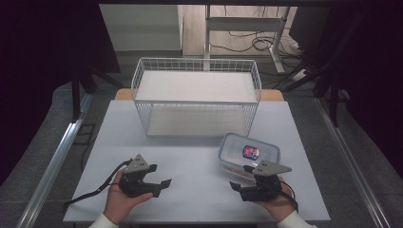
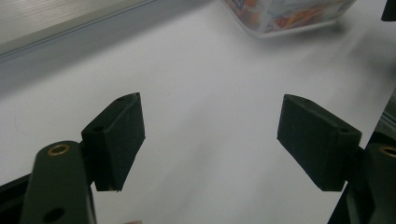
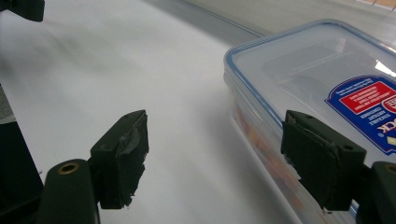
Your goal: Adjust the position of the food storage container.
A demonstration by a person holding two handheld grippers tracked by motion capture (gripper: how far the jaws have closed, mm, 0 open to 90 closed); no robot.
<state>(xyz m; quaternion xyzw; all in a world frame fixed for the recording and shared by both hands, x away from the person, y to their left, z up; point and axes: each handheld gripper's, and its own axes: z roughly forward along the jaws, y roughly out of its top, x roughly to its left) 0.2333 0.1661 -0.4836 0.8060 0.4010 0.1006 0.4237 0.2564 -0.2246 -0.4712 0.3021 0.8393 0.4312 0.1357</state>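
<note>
A clear plastic box with a blue-rimmed lid and a red-and-blue label lies on the white table, right of the middle. My right gripper rests open just in front of the box, held in a hand. Its own view has the box close by, beside the right-hand jaw, and bare table between the jaws. My left gripper sits open at the front left with its jaws turned toward the right. The box's edge appears far off in the left gripper view. Neither gripper holds anything.
A white wire two-shelf rack stands at the back of the table, both shelves bare. A cable trails off the left gripper toward the table's front left edge. Metal rails run along both sides of the table.
</note>
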